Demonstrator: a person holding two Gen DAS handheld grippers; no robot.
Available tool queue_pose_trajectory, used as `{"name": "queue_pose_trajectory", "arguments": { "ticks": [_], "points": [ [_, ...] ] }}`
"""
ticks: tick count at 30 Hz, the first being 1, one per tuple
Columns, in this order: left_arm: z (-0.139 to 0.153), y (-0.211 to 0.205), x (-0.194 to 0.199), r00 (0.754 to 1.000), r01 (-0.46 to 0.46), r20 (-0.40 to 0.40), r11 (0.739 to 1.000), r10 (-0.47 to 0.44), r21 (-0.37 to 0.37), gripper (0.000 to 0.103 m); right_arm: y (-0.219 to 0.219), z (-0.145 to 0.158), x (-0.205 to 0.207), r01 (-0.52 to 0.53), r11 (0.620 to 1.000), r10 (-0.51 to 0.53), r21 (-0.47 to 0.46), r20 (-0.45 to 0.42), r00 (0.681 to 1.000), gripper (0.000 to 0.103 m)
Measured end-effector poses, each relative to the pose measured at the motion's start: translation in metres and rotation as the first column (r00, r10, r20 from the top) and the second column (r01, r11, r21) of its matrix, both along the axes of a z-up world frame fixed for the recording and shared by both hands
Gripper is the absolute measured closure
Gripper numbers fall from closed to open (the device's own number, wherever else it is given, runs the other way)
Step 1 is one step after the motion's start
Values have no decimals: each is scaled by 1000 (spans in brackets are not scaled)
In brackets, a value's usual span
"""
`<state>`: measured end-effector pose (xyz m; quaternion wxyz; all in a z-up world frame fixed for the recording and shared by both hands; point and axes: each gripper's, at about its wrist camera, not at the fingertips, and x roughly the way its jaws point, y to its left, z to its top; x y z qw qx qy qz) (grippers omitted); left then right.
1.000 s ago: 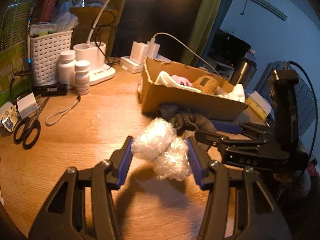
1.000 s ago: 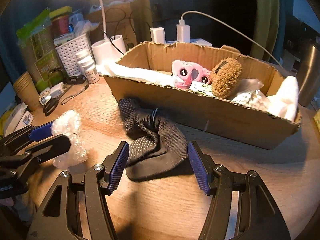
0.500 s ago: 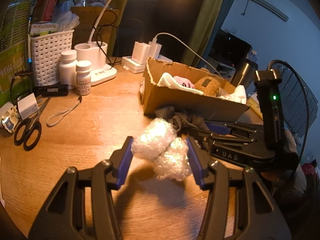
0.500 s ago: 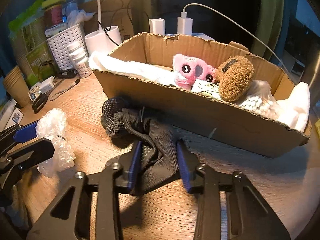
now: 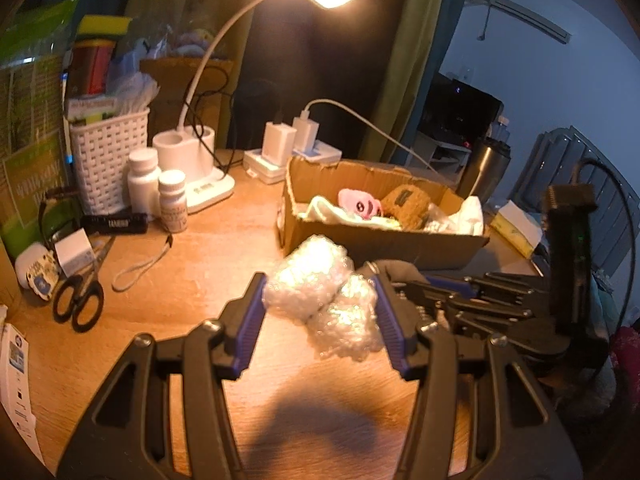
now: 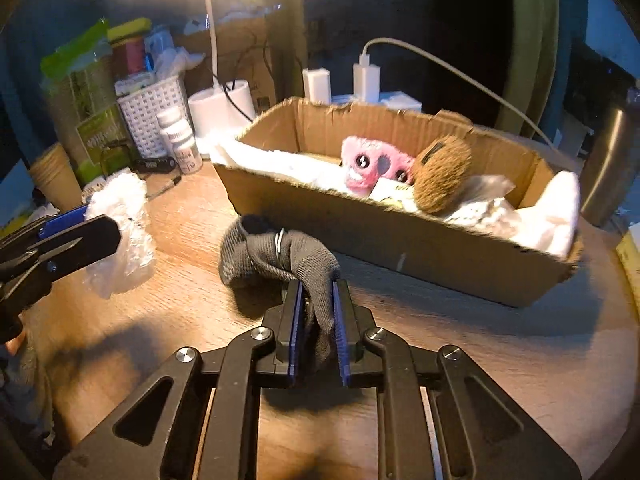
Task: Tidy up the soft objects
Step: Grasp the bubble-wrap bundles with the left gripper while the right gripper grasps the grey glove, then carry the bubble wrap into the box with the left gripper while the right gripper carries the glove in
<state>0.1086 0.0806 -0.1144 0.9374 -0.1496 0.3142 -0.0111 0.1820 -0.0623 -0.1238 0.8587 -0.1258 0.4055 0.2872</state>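
My left gripper [image 5: 322, 308] is shut on a crumpled wad of clear bubble wrap [image 5: 324, 300] and holds it above the wooden table; the wad also shows in the right wrist view [image 6: 120, 232]. My right gripper [image 6: 316, 308] is shut on a black mesh sock [image 6: 280, 260] and holds it lifted off the table, just in front of the cardboard box [image 6: 400, 240]. The box holds a pink plush toy [image 6: 372, 166], a brown plush ball [image 6: 442, 178] and white soft items. In the left wrist view the box [image 5: 380, 240] lies beyond the wad, with the right gripper at the right.
A white basket [image 5: 106, 160], two pill bottles [image 5: 172, 200], a lamp base [image 5: 192, 168], chargers [image 5: 292, 140] and scissors [image 5: 80, 300] stand along the left and back of the table. A steel flask [image 6: 608, 160] stands right of the box.
My right gripper has closed on the black sock and lifted it. My left gripper has raised the bubble wrap higher off the table.
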Motion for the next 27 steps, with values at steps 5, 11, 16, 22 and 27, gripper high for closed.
{"name": "queue_pose_trajectory", "arguments": {
  "ticks": [5, 11, 16, 22, 27],
  "points": [
    [12, -7, -1, 1000, 6, 25, 1000, -6, 17, 49, -12, 17, -7, 4, 1000, -4, 25, 36, 999, 96],
    [21, -13, -3, 999, 3, 41, 999, -5, 35, 49, -20, 18, -6, 10, 999, -11, 38, 31, 999, 96],
    [20, -14, -5, 999, -4, 34, 999, 2, 40, 49, -19, 7, -3, 16, 999, -16, 35, 2, 1000, 87],
    [15, -12, -1, 1000, -10, 17, 999, 9, 39, 49, -12, -9, 4, 20, 1000, -20, 10, -33, 999, 51],
    [12, -9, 2, 1000, -11, 7, 999, 11, 33, 49, -7, -22, 11, 23, 1000, -23, -13, -55, 998, 51]
  ]
}}
